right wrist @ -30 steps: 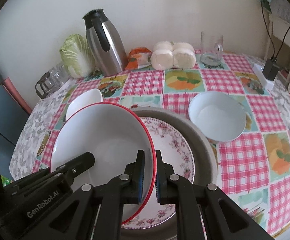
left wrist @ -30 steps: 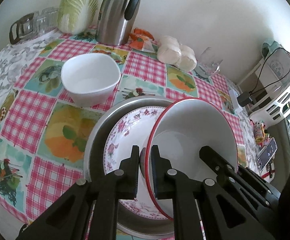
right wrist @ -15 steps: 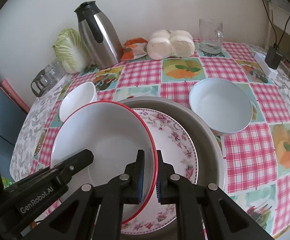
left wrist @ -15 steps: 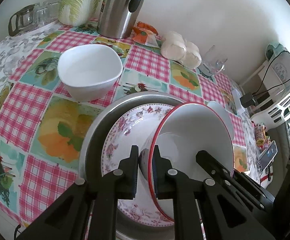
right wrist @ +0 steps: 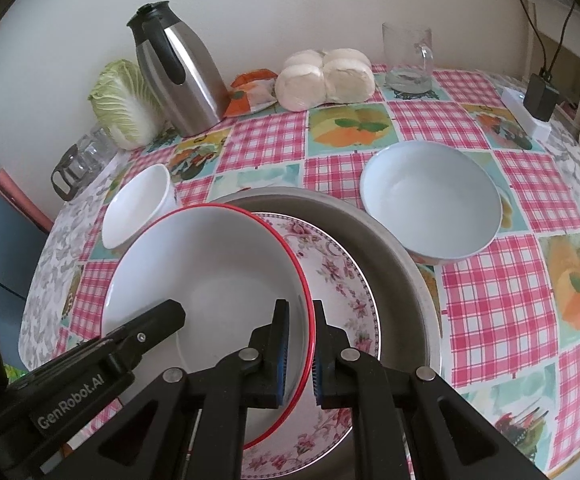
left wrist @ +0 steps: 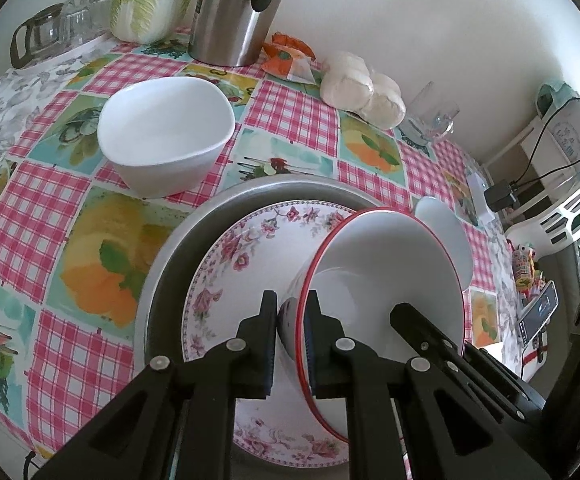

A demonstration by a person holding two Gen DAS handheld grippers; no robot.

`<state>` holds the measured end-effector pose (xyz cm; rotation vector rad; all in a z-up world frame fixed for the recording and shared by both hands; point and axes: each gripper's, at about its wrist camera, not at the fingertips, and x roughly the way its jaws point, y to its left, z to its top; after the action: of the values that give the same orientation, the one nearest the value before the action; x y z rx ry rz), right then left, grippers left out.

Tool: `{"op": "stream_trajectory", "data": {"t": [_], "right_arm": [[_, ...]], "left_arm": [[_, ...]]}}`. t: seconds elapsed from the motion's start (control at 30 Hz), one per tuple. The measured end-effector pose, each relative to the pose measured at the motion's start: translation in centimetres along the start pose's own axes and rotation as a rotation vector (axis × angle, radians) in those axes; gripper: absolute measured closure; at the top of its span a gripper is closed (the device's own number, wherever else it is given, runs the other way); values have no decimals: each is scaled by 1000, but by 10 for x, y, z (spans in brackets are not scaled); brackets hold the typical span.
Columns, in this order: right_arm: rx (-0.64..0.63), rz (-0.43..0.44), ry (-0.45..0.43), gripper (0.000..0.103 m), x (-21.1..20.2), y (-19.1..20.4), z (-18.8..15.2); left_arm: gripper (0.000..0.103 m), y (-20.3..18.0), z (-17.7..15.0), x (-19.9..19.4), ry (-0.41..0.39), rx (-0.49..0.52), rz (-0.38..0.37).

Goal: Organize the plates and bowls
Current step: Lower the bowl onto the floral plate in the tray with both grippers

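Observation:
Both grippers hold one red-rimmed white bowl [left wrist: 390, 264] [right wrist: 209, 276] by opposite sides of its rim. My left gripper [left wrist: 293, 316] is shut on its left rim, my right gripper [right wrist: 301, 320] on its right rim. The bowl hangs just over a floral plate [left wrist: 245, 256] [right wrist: 346, 272] that lies in a grey metal tray [left wrist: 169, 248] [right wrist: 394, 240]. A white bowl [left wrist: 165, 136] [right wrist: 137, 204] stands on the table to the left. A pale blue bowl [right wrist: 430, 196] [left wrist: 446, 236] stands to the right.
At the back stand a steel thermos jug [right wrist: 177, 68], a cabbage [right wrist: 123, 100], a glass jar [right wrist: 77, 164], wrapped buns [right wrist: 326, 76], an orange packet [right wrist: 249, 94] and a glass mug [right wrist: 408, 60]. A charger on a white box [right wrist: 538, 108] sits at the table's right edge.
Both grippers have carried the red-rimmed bowl lower and closer over the floral plate. The grips have not changed.

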<state>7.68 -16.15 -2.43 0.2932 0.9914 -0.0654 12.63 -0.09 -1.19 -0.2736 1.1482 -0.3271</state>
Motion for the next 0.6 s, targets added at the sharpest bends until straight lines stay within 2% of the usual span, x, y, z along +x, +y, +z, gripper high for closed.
{"op": "stream_trajectory", "data": {"t": [0.6], "right_arm": [[16,-3,17,90,10,-3,0]], "left_arm": [[91,3,2,8,24,-29,-20]]}}
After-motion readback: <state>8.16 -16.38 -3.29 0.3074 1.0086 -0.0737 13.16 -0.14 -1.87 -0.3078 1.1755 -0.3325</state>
